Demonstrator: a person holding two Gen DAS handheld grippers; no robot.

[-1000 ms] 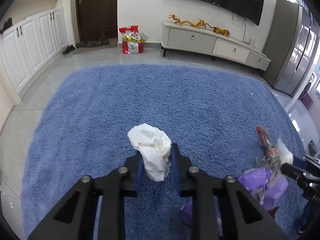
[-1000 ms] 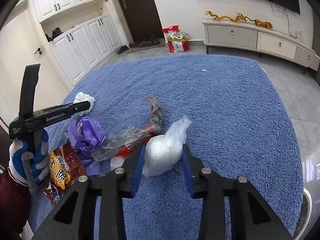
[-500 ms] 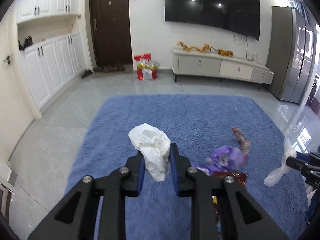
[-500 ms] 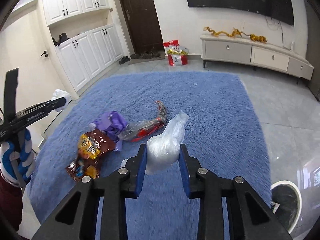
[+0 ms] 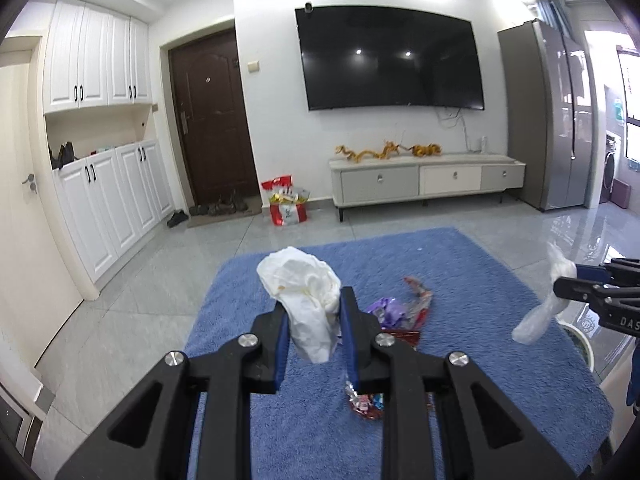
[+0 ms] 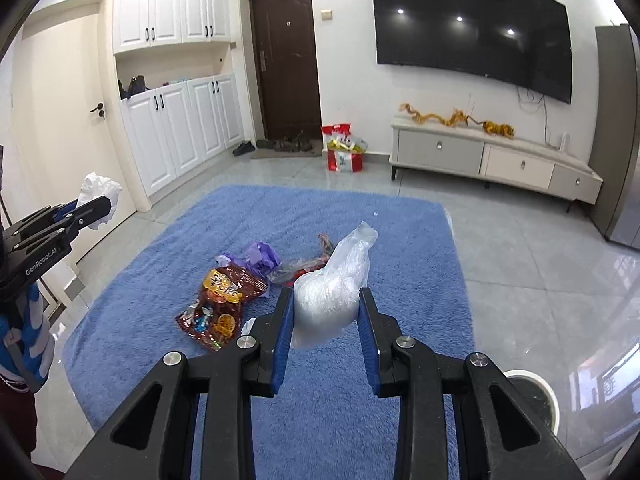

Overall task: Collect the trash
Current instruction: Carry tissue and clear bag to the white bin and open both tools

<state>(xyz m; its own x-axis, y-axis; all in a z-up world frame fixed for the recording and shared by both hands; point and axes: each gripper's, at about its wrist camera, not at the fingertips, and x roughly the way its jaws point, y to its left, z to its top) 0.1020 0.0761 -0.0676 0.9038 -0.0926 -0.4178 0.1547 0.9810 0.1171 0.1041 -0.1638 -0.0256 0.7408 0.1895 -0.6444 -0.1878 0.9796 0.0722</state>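
My left gripper [image 5: 312, 320] is shut on a crumpled white tissue [image 5: 304, 292], held well above the blue rug [image 5: 460, 280]. My right gripper [image 6: 325, 308] is shut on a clear plastic bag [image 6: 336, 284], also lifted off the rug [image 6: 200, 240]. On the rug lie a purple wrapper [image 6: 262, 256], a red snack packet [image 6: 218, 304] and a red and clear wrapper [image 6: 308, 264]. The right gripper with its bag [image 5: 540, 312] shows at the right edge of the left wrist view. At the left edge of the right wrist view, the left gripper carries the tissue [image 6: 98, 196].
A round white bin [image 6: 532, 396] stands on the tiled floor right of the rug. A TV cabinet [image 5: 424, 180] lines the far wall, a red gift bag [image 5: 286, 206] stands beside the dark door [image 5: 212, 120], and white cupboards [image 5: 108, 192] run along the left.
Both grippers have risen and tilted up with their loads, so the rug and loose wrappers look farther and lower. The far wall and TV now fill the upper view.
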